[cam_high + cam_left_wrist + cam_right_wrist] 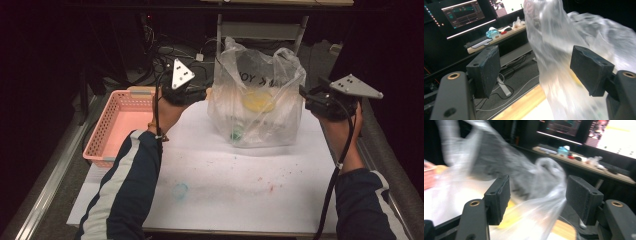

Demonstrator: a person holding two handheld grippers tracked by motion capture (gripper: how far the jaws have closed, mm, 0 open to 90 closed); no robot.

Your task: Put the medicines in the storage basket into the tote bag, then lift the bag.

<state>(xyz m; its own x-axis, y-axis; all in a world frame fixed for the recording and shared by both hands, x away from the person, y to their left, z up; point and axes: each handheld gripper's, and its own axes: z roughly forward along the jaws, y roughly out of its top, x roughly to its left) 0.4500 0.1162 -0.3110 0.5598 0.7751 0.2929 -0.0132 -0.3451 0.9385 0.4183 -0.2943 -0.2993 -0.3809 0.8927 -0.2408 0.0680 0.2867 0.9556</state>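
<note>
The clear, crinkled plastic carrier bag [256,97] stood upright at the far middle of the white table sheet [240,180], its two handle loops raised and its mouth loosely open. Something yellow and round [258,100] sat inside it, and a small green thing [235,134] lay at its bottom — what they were could not be told through the film. The job looked early: nothing had been taken out yet, and neither handle was gripped.

The left gripper [200,93] hovered just beside the bag's left edge, and in the left gripper view its jaws stood wide apart with the film [554,50] rising between them, untouched as far as the blur allowed. The right gripper [306,95] stood at the bag's right edge, jaws likewise wide, a fold of plastic [541,195] lying in the gap.

Left of the bag sat the pink slotted plastic basket [107,130] — apparently empty.
</note>
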